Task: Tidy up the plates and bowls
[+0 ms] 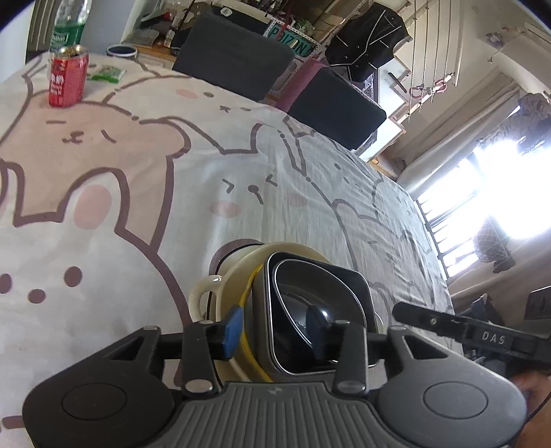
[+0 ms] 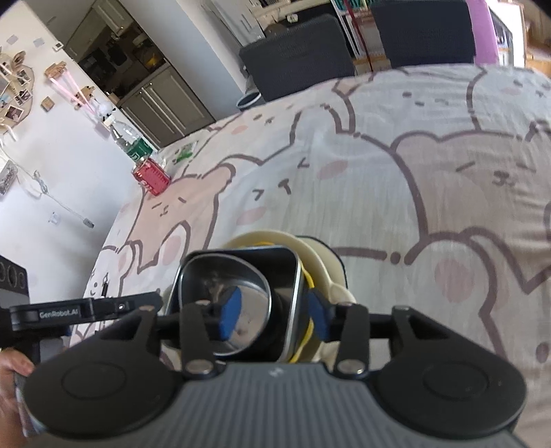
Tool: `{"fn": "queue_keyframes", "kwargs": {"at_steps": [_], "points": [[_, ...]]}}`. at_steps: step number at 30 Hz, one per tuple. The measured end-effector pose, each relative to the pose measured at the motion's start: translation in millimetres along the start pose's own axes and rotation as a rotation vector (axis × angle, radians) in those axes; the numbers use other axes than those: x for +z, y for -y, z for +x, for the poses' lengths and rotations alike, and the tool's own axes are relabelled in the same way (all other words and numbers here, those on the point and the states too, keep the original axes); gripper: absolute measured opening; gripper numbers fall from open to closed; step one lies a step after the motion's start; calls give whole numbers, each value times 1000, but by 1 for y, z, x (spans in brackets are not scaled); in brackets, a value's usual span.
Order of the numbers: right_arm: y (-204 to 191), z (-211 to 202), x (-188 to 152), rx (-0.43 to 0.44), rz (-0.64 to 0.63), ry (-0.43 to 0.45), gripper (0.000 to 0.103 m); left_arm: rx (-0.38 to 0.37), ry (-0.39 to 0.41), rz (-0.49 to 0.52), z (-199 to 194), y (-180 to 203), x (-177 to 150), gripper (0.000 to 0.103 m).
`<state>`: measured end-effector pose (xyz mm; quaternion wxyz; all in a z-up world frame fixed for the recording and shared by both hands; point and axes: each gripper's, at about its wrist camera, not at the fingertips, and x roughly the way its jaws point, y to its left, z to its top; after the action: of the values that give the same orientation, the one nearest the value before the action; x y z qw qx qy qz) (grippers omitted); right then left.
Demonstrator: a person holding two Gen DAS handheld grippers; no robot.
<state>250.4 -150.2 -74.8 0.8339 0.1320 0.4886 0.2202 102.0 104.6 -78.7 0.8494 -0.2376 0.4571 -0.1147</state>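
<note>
A stack of dishes sits on the surface (image 1: 144,193), which is covered by a cloth printed with cartoon bears and rabbits; at the bottom is a cream dish (image 1: 237,272) with a loop handle at its 9 o'clock side, and nested on top of it is a dark square bowl (image 1: 320,310) with a shiny inside, a yellow rim showing between the two; the left gripper (image 1: 272,325) straddles the near left wall of the square bowl, its jaws partly open, one blue pad outside the wall and one inside, neither pressing on it; the right gripper (image 2: 273,312) straddles the opposite wall of the same bowl (image 2: 241,296) in the same way, jaws partly open and holding nothing, above the cream dish (image 2: 323,255); far off at 10 o'clock in the left view stand a red can (image 1: 67,75) and a clear bottle with a green label (image 1: 67,24); two dark chairs (image 1: 234,55) stand behind the far edge.
</note>
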Motion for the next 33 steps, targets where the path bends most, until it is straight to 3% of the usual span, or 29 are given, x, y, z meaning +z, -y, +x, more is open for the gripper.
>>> {"fn": "queue_keyframes", "kwargs": {"at_steps": [8, 14, 16, 27, 33], "points": [[-18, -31, -5, -37, -102, 68, 79, 59, 70, 105, -40, 26, -12, 87], [-33, -68, -20, -71, -136, 145, 96, 93, 151, 178, -70, 47, -29, 102], [-36, -82, -29, -87, -137, 182, 103, 96, 177, 190, -79, 53, -36, 103], [-51, -146, -80, -102, -156, 364, 103, 94, 319, 290, -129, 88, -70, 103], [-56, -169, -108, -136, -170, 472, 103, 137, 394, 307, -140, 89, -92, 103]]}}
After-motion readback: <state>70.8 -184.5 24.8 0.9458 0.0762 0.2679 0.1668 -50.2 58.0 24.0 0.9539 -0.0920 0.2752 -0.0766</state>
